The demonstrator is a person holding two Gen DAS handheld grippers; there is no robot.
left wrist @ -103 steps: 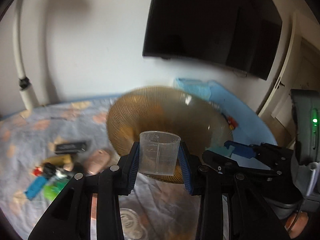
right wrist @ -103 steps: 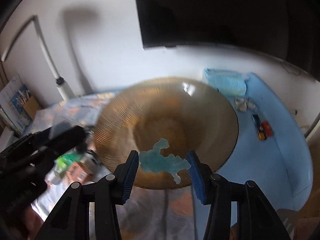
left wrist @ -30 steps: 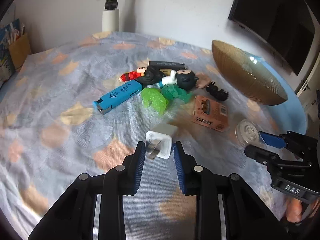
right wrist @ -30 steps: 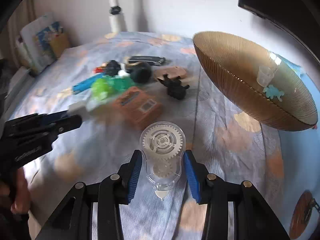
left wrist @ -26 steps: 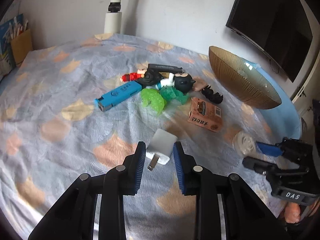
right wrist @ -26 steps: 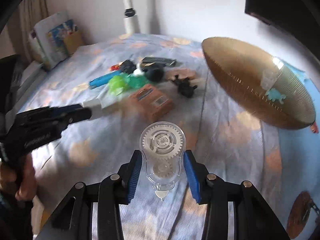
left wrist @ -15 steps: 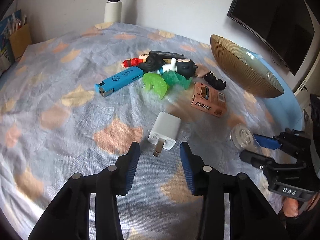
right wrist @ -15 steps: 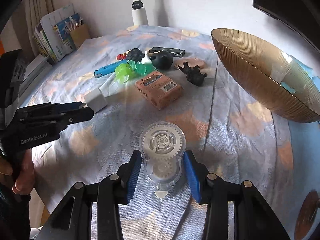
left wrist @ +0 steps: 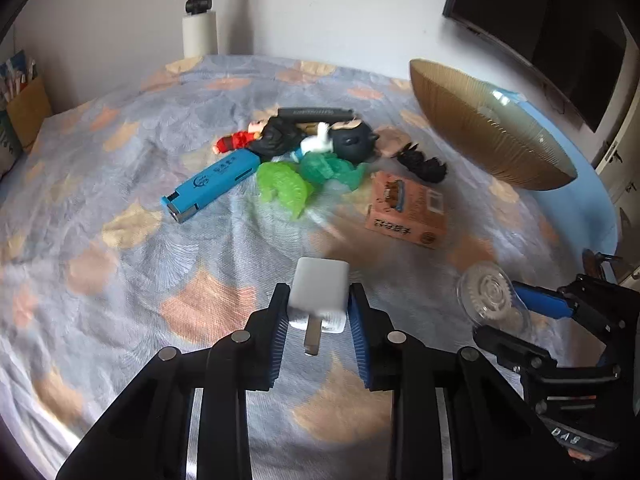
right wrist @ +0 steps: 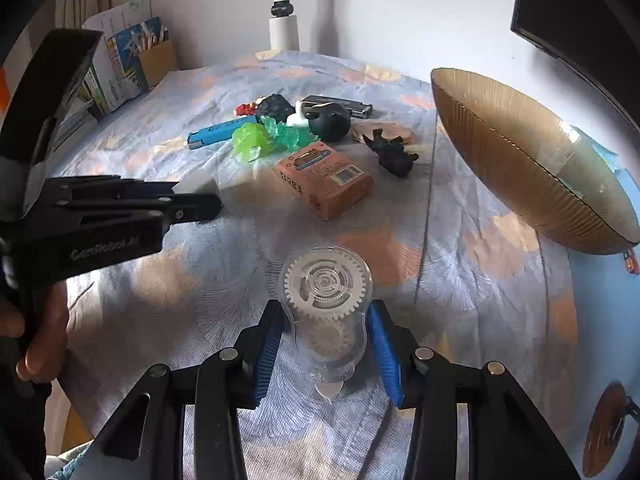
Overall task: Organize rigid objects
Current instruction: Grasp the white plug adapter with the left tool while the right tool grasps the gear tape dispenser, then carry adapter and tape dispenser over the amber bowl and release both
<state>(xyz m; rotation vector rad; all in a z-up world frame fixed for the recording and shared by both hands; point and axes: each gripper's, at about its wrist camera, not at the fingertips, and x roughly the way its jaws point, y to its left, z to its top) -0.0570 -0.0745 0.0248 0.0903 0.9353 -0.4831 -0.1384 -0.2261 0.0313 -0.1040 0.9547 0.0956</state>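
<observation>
A white plug charger (left wrist: 320,288) sits between the blue pads of my left gripper (left wrist: 318,306), prongs toward the camera. The jaws are closing and the pads press its sides, just above the floral cloth. In the right wrist view my left gripper (right wrist: 196,200) reaches in from the left. My right gripper (right wrist: 325,314) is shut on a clear correction-tape dispenser (right wrist: 326,280) with white gears. The left wrist view shows that dispenser (left wrist: 486,296) and my right gripper (left wrist: 506,314) at the right. An amber ribbed bowl (right wrist: 500,152) stands tilted at the far right.
A pile lies mid-table: blue lighter (left wrist: 216,180), green toys (left wrist: 284,184), orange box (left wrist: 406,208), black dinosaur (left wrist: 424,164), dark round figure (left wrist: 352,140), flat black device (left wrist: 316,112). A white pole (left wrist: 200,20) and a wall screen (left wrist: 540,32) are behind. Books (right wrist: 120,56) stand left.
Half a second ago my left jaws stood open around the charger on the cloth; now they have shut on it. My right gripper has kept hold of the dispenser and barely moved.
</observation>
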